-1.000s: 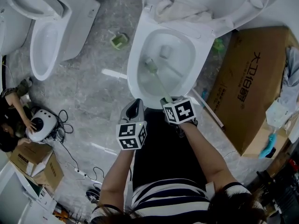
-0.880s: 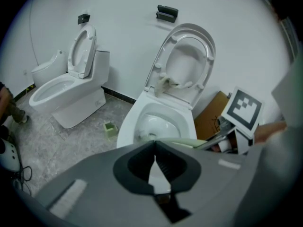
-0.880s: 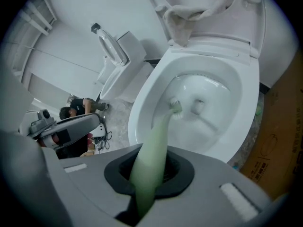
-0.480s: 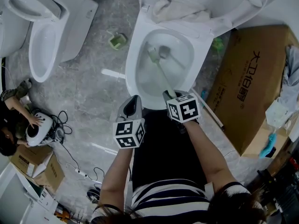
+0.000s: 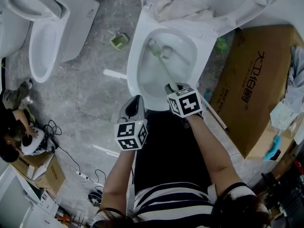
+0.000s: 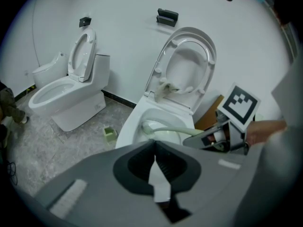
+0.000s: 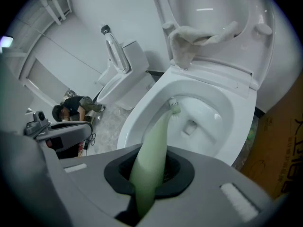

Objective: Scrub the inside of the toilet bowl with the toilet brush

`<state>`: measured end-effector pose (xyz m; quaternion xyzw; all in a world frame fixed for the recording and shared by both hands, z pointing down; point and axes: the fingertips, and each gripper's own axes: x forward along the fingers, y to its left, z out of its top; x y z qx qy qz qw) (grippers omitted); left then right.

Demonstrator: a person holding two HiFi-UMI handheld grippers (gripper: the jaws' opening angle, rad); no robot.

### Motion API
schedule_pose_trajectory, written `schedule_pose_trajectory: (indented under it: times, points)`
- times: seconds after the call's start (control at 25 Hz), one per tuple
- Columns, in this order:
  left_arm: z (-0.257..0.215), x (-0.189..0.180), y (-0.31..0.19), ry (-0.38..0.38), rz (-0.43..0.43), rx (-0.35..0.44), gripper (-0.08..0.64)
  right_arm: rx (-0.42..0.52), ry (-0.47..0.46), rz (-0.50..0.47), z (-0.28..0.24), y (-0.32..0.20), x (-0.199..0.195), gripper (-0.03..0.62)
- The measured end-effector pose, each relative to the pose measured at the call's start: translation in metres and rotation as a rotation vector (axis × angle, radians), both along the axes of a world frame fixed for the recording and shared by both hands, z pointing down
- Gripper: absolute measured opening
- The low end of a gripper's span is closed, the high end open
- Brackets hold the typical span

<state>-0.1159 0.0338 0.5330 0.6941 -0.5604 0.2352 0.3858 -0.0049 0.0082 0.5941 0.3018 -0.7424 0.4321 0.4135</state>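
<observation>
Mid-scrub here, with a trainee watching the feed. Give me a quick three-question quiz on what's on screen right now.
1. Which gripper grips the toilet brush by its handle?
2. True or false: the left gripper is shut with nothing between its jaws.
3. The brush head is: A on the floor; B inside the toilet bowl; C on the cardboard box.
Key: 1 the right gripper; 2 true; 3 B.

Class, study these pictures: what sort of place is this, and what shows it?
Probably a plumbing showroom or workshop, not a home bathroom: a toilet and a second toilet share one floor, with a big cardboard box and loose cables.
</observation>
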Motion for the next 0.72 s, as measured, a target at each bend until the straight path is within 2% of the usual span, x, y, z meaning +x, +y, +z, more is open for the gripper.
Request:
schedule_pose_trajectory:
  times: [0.16, 0.4, 0.72]
  points:
    - [0.002, 0.000, 0.003, -0.002, 0.001, -0.004, 0.000, 0.023, 0.021, 0.003, 0.005, -0.014, 0.003, 0.024]
    - [0.003, 0.000, 0.008, 0.000, 0.006, -0.009, 0.000, 0.035, 0.064, 0.088, 0.011, -0.029, 0.027, 0.025]
    - [-0.002, 0.002, 0.007, 0.009, 0.021, -0.001, 0.000, 0.039, 0.133, 0.181, 0.010, -0.023, 0.055, 0.026]
